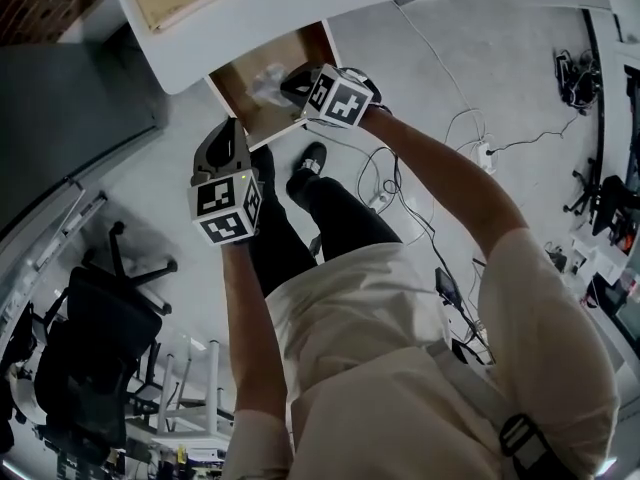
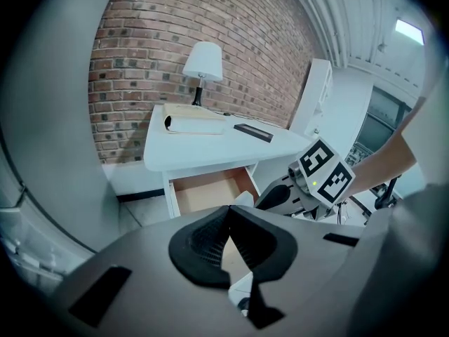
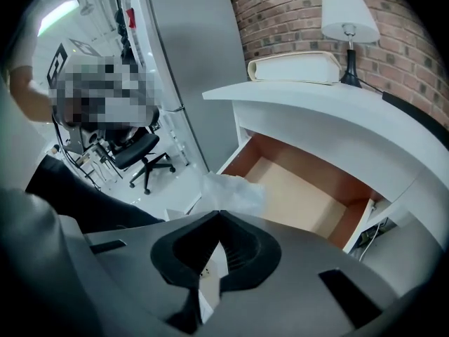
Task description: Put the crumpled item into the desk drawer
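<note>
Right gripper view: right gripper (image 3: 219,216) jaws pinched on crumpled item (image 3: 235,192), white wad protruding past tips, held over open drawer (image 3: 302,192) under desk (image 3: 337,111). Left gripper (image 2: 229,210) jaws together, empty, on near side of drawer.

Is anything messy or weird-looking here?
Only small things. A crumpled white wad sticks out past the right gripper, whose jaws are shut on it, over the front of the open wooden desk drawer. A white power strip with loose cables sprawls on the grey floor.
</note>
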A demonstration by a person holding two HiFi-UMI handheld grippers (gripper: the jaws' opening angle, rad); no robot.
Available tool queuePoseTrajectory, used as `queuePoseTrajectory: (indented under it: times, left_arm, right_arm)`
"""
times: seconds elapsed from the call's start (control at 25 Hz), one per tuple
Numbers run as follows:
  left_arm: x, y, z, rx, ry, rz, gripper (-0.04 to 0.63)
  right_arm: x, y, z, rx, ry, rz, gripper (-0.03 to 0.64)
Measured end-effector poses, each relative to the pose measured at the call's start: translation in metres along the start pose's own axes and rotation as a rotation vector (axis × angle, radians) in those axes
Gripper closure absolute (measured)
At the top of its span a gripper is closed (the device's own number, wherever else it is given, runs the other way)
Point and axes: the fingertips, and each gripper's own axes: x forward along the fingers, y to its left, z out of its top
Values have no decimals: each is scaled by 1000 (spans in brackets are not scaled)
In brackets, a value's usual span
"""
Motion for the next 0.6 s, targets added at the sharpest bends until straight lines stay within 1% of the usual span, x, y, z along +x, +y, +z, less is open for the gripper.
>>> queuePoseTrajectory:
  times: [0.4, 0.6]
  left_arm:
    - [11, 1, -10, -10, 3, -43, 580]
    - [15, 9, -19, -10, 11, -63, 580]
  right_arm:
    - [22, -8, -1, -31, 27, -20, 591]
    - [37, -10, -8, -16, 53, -29, 591]
